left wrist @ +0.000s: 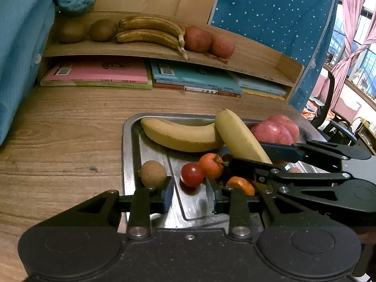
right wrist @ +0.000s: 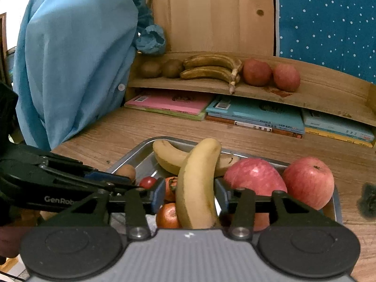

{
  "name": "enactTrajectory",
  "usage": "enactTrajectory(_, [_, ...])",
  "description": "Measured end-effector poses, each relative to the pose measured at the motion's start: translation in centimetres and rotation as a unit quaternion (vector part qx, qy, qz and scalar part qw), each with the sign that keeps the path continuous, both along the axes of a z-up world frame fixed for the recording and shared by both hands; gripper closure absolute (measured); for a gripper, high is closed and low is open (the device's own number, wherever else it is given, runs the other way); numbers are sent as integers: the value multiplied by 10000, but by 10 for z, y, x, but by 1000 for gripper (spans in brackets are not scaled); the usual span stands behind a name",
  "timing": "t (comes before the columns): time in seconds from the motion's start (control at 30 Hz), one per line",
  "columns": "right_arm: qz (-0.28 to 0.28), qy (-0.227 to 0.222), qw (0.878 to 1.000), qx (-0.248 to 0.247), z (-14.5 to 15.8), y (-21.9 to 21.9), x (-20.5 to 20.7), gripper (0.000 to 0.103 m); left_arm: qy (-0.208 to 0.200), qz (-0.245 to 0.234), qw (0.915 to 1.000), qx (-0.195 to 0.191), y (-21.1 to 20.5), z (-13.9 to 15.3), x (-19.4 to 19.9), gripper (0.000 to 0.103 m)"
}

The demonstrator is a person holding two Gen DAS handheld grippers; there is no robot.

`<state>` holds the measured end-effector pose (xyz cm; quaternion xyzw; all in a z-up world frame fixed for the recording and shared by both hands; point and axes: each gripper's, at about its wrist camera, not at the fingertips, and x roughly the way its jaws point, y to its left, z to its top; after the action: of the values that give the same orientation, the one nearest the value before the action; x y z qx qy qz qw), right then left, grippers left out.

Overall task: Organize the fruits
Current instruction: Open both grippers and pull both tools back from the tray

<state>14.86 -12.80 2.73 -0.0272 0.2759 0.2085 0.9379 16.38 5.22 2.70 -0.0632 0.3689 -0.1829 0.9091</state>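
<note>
A metal tray [left wrist: 128, 141] on the wooden desk holds two yellow bananas, two red apples [right wrist: 307, 183], tangerines [left wrist: 211, 165], a cherry tomato [left wrist: 192, 174] and a brown kiwi [left wrist: 153, 173]. My right gripper [right wrist: 189, 192] straddles the nearer banana [right wrist: 196, 185]; its blue pads sit on either side of it with small gaps. It also shows in the left wrist view [left wrist: 237, 134], tilted up. My left gripper [left wrist: 191, 193] is open and empty, low over the tray, behind the tomato. The second banana [left wrist: 181, 136] lies flat.
A wooden shelf [left wrist: 258, 58] at the back carries two kiwis [left wrist: 103, 30], two browned bananas [left wrist: 150, 30] and two apples [left wrist: 209, 41]. Books [left wrist: 98, 72] lie beneath it. A blue garment [right wrist: 70, 58] hangs at the left. A chair stands at the right.
</note>
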Motion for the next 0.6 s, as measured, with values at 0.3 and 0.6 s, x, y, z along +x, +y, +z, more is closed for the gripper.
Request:
enactTrajectory(0.3, [3, -230, 9997, 116, 9, -12, -33, 27, -294, 170, 9994, 4, 7, 7, -24, 50])
enactTrajectory(0.6, [-294, -432, 9981, 326, 12, -32, -63, 17, -658, 542, 9963, 57, 15, 15, -51, 26])
